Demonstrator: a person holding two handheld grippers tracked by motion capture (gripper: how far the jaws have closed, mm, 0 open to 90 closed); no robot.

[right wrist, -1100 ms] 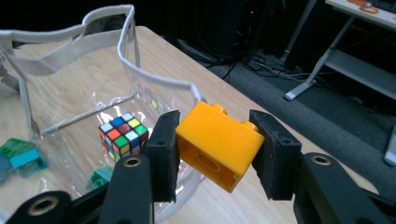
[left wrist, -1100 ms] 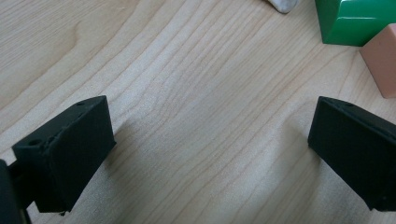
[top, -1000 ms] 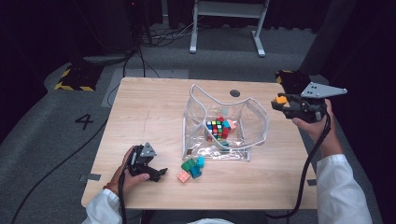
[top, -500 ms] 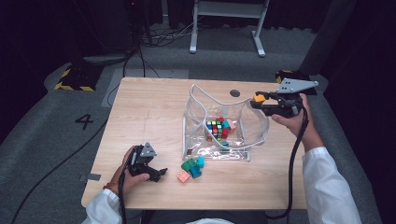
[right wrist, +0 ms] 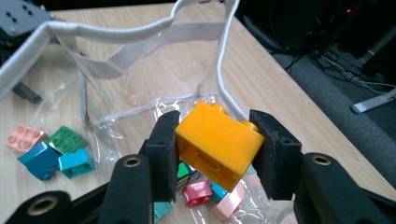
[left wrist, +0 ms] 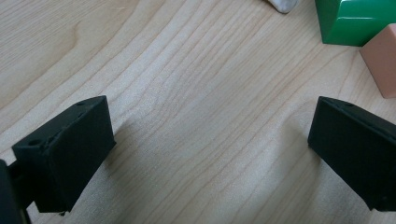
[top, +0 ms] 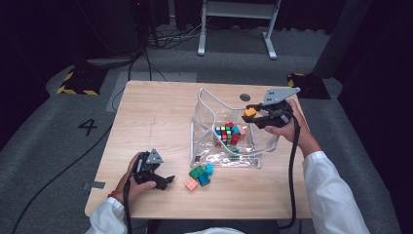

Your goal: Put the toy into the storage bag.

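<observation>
— Near the table's (top: 160,102) front edge, what is the left gripper (top: 163,180) doing?

— It rests on the wood with its jaws spread wide and nothing between them. Just beside it, toward the middle of the front edge, lie loose bricks: a pink one (top: 191,184), a green one (top: 197,172) and teal ones (top: 206,174).

— And further back?

— The clear bag (top: 204,124) stands at the table's middle, mouth open, white handles (right wrist: 116,35) up. A puzzle cube (top: 224,134) and a few bricks sit inside it.

— Where is the orange brick (right wrist: 218,143)?

— Clamped in the right gripper (right wrist: 217,149), above the bag's far right rim. Both pads (right wrist: 163,149) press on its opposite flat side walls, studs pointing away, hollow underside toward the camera.

— How will it handle?

— I judge it light, hard and stiff, so it won't deform under the squeeze. Smooth plastic can slip, though, and it sits slightly tilted between the pads. Flat parallel sides are the right place to hold; the studs or corners would let it twist. The bag is floppy film, so its rim may fold if nudged.
</observation>
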